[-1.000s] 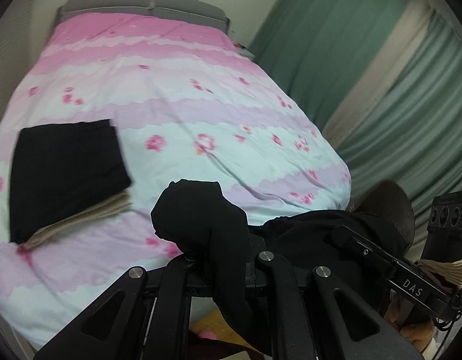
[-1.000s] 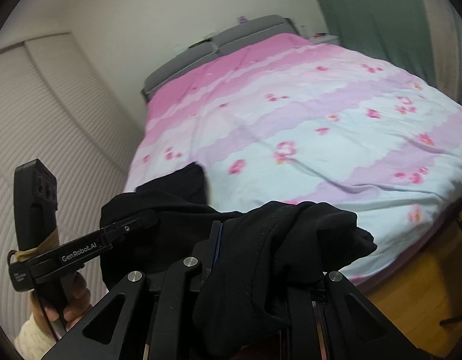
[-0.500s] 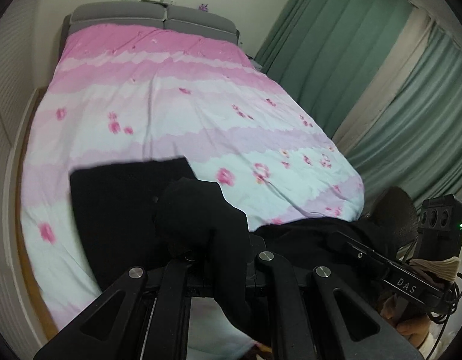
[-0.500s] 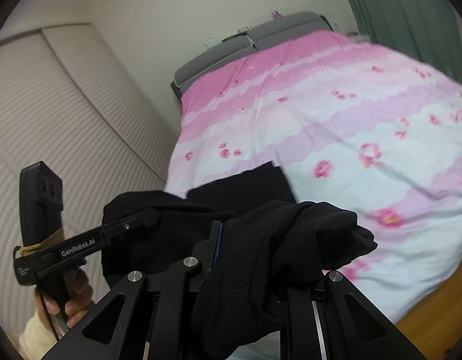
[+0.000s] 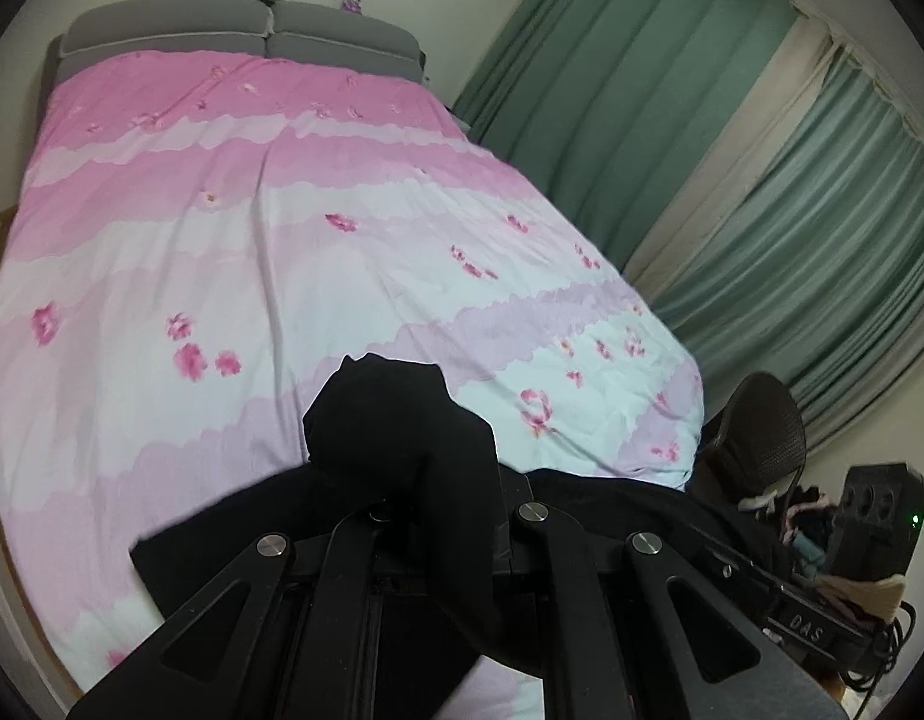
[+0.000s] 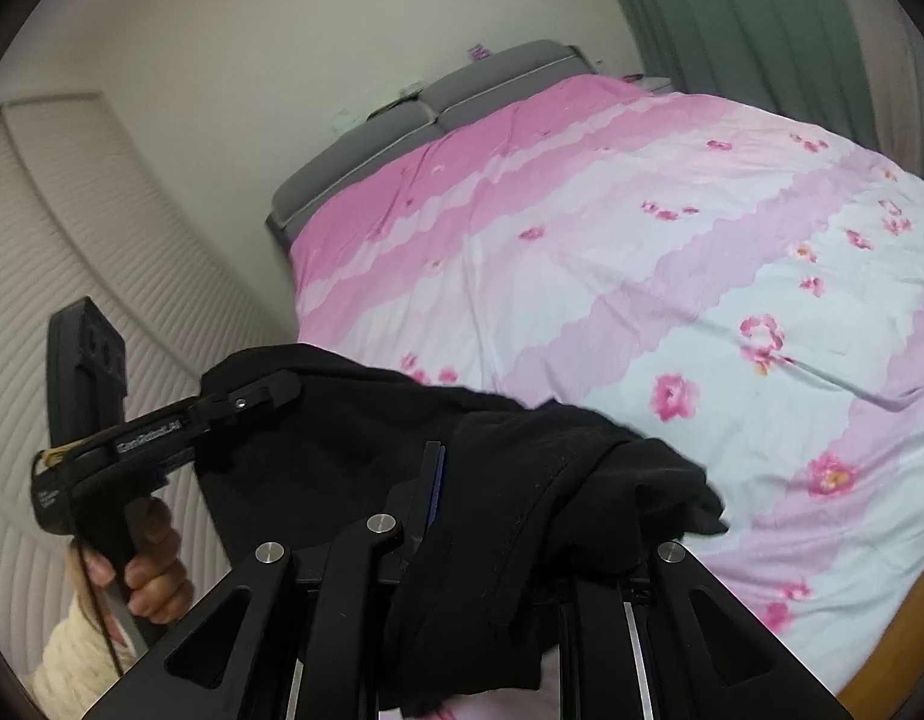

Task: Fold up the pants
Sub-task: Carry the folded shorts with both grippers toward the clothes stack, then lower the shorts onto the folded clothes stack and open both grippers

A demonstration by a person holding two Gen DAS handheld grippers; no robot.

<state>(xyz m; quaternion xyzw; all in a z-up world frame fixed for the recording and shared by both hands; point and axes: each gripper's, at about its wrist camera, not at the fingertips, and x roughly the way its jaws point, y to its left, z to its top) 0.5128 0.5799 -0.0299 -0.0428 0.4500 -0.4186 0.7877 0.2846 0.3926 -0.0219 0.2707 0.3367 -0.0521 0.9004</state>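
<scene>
A bed (image 5: 234, 252) with a pink floral cover and grey headboard (image 5: 246, 36) stands between green curtains (image 5: 630, 120) and a ribbed pale wardrobe (image 6: 102, 276).

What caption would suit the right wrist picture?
Both handheld grippers clamp black pants above a pink floral bedspread.

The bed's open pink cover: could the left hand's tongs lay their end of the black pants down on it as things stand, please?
Probably yes. The left tongs are shut on the black pants, and the pink cover ahead looks bare, with nothing in the way.
</scene>
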